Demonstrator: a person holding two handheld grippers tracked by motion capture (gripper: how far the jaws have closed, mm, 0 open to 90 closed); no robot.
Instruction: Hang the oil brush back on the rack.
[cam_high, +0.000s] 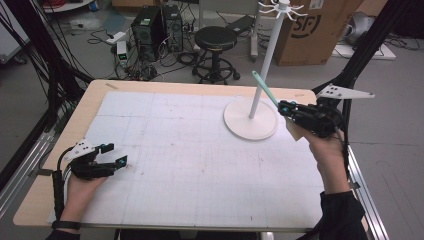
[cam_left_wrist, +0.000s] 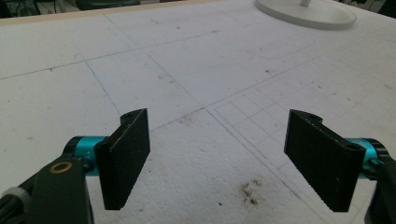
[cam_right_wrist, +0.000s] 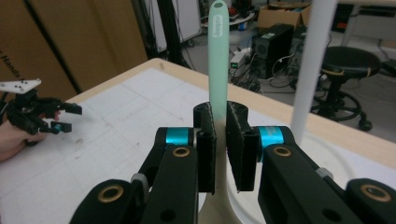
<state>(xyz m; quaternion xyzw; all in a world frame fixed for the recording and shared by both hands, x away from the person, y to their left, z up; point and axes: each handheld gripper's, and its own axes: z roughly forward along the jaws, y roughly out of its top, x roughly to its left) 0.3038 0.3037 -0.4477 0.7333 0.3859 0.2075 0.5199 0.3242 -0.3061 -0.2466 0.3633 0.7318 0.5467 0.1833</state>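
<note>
White matting covers the bench (cam_high: 165, 150) beneath my left tongs (cam_high: 114, 154), jaws spread wide. My right tongs (cam_high: 284, 107) pinch a mint-green spatula (cam_high: 264, 88) above the bench's right edge, handle slanting up-left past the white stand (cam_high: 251, 118).

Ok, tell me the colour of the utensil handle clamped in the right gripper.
Pale mint green handle, clearest in the right gripper view, where the right gripper is clamped on it.
</note>
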